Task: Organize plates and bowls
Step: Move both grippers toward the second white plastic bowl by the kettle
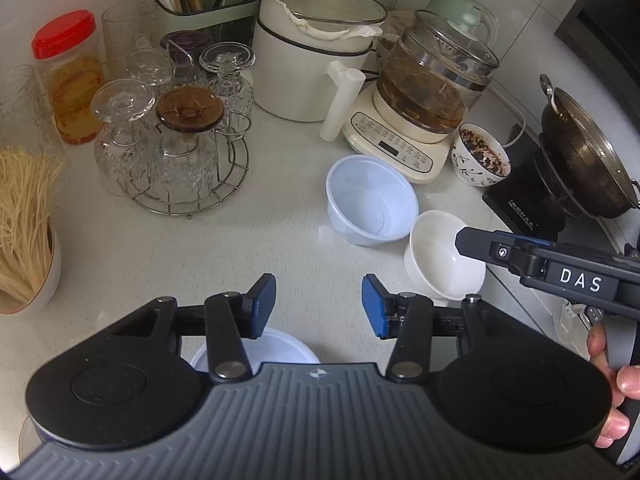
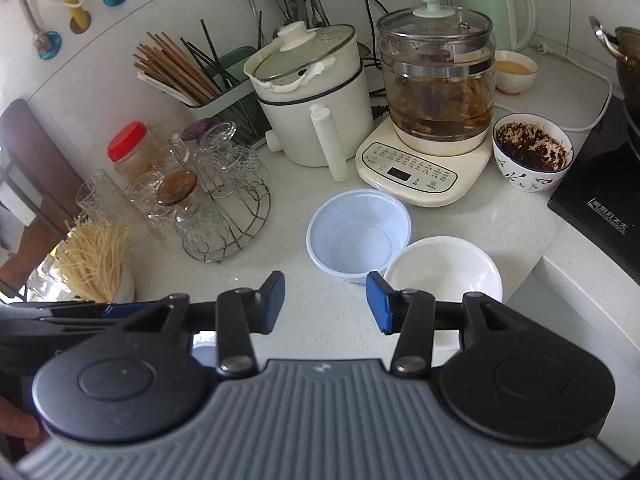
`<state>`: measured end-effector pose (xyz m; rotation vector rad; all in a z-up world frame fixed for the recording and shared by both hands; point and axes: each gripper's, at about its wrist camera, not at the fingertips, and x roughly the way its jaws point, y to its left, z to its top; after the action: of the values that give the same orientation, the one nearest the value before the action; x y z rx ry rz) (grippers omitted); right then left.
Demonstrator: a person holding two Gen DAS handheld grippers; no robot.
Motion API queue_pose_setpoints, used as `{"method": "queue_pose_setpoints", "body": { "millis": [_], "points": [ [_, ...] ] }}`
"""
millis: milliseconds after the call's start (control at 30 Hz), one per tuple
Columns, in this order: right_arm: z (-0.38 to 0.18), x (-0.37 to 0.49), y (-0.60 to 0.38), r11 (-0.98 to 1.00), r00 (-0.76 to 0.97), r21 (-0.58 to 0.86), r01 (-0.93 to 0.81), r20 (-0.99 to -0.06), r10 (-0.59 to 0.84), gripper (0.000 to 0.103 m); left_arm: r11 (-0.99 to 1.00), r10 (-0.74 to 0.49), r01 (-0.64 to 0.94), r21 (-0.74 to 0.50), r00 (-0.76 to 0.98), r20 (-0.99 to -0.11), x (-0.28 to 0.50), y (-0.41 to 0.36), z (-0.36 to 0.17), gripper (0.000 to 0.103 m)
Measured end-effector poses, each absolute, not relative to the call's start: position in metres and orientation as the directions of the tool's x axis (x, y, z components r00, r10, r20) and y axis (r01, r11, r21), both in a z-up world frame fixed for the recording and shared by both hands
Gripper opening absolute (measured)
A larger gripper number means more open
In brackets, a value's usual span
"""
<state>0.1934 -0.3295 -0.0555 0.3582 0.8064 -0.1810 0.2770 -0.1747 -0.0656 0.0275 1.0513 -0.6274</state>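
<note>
A translucent plastic bowl point(image 2: 358, 234) sits mid-counter, just before the kettle base point(image 2: 424, 168). A white ceramic bowl point(image 2: 444, 268) stands just beside it, near the counter's point(image 2: 480, 216) right edge by the induction hob point(image 2: 600, 200). The right gripper point(image 2: 326, 300) hovers above with jaws parted, holding nothing. The left gripper point(image 1: 318, 304) is likewise parted and empty, over another plastic bowl point(image 1: 288, 346) at the front edge.
</note>
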Motion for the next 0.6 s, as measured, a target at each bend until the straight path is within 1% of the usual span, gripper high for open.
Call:
{"method": "queue_pose_setpoints", "body": {
  "millis": [333, 600],
  "points": [
    [-0.072, 0.223, -0.357, 0.906, 0.658, 0.282, 0.316, -0.753, 0.005, 0.048, 0.85, -0.416, 0.467, -0.242, 0.313, -0.854, 0.306, -0.201, -0.081, 0.053],
    [-0.083, 0.25, -0.381, 0.897, 0.633, 0.289, 0.333, -0.774, 0.015, 0.048, 0.856, -0.404, 0.456, -0.245, 0.292, -0.867, 0.331, -0.225, -0.091, 0.053]
  ]
}}
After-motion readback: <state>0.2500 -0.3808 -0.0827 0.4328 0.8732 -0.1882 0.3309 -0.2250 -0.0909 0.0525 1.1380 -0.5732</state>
